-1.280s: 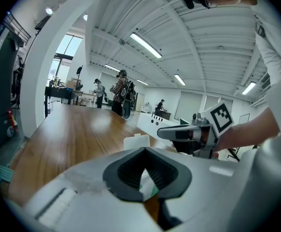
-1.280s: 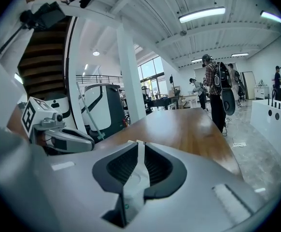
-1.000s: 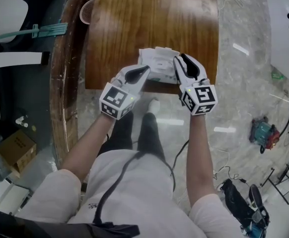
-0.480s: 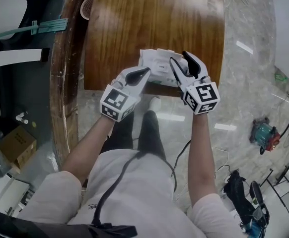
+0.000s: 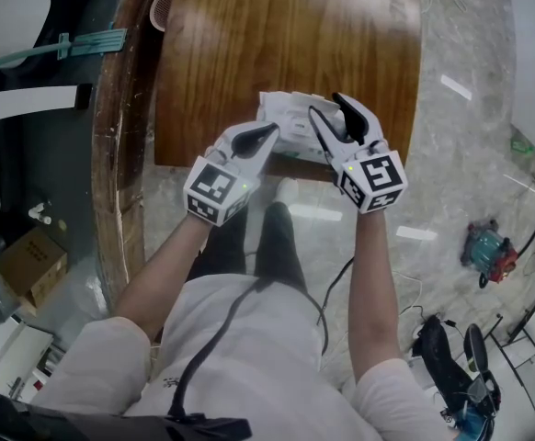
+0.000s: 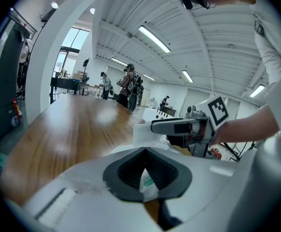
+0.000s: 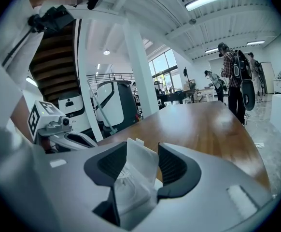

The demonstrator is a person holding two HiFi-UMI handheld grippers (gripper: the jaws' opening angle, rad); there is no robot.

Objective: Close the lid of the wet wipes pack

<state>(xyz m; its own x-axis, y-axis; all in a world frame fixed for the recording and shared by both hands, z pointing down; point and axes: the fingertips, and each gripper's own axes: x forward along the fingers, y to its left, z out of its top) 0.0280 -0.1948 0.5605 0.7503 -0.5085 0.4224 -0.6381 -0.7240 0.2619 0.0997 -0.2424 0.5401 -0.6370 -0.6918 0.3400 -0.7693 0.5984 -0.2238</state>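
Observation:
The white wet wipes pack point(image 5: 286, 118) lies at the near edge of the wooden table point(image 5: 277, 35). Its hinged lid point(image 7: 135, 170) stands up, open. My left gripper point(image 5: 269, 131) is shut on the pack's near left edge, and a bit of white film with green print point(image 6: 148, 181) shows between its pads. My right gripper point(image 5: 326, 107) is at the pack's right side. Its jaws have just opened wide, with the raised lid between them. The lid leans by the left pad with a gap to the right pad point(image 7: 172, 163). In the left gripper view the lid point(image 6: 143, 133) rises behind the right gripper's fingers point(image 6: 172, 126).
Beyond the pack the tabletop runs away from me, with a small round basket point(image 5: 161, 18) off its far left corner. The person's legs are just under the near edge. A cardboard box point(image 5: 28, 269) and a small machine point(image 5: 488, 246) sit on the floor.
The right gripper's jaws have spread apart around the lid and the hand has edged slightly toward the pack. The left gripper has kept its grip and place.

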